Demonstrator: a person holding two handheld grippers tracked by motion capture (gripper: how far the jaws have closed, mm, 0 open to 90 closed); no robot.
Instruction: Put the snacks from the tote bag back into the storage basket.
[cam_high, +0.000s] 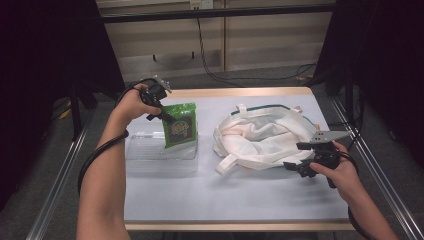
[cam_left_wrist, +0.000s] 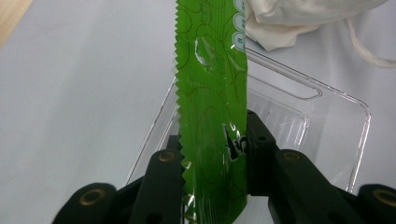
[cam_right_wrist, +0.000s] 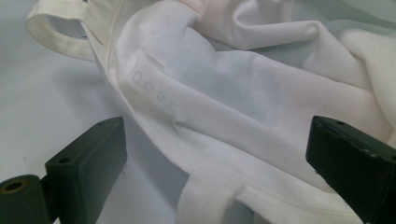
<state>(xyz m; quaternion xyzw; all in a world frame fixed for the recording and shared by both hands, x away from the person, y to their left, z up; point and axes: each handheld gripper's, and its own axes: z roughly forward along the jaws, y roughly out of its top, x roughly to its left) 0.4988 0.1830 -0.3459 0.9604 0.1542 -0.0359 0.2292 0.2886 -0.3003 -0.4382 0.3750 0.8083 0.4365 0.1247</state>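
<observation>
Left gripper (cam_high: 167, 118) pinches the green packet (cam_high: 180, 125) (upright over the tray (cam_high: 150, 155)), right gripper (cam_high: 295, 167) spread beside the bag (cam_high: 260, 135).

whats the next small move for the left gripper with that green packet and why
Probably carry the green packet across toward the white cloth bag. The left gripper is shut on it above the clear tray, and the right gripper waits open at the bag's edge.

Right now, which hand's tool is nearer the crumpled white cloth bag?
Right. The right tool stands open at the crumpled white cloth bag; the left tool holds the green snack packet beside it.
</observation>
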